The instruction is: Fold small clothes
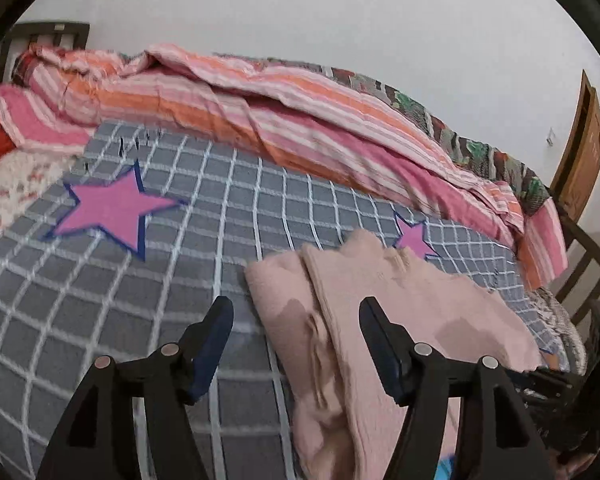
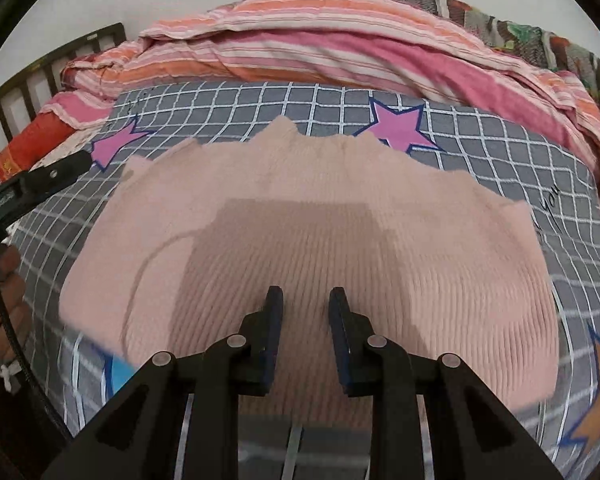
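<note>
From the left wrist, the left tongs (image 1: pixel 296 312) hang released above the bed (image 1: pixel 148 288), with nothing between them. The pink top (image 1: pixel 380 312) lies just under their right side.

From the right wrist, the right tongs (image 2: pixel 305 300) hover over the top (image 2: pixel 308 216), apart and empty. The top lies flat on the bed (image 2: pixel 500 148).

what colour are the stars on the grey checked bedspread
Mostly pink with dark blue outlines, clearest in the left wrist view.
</note>
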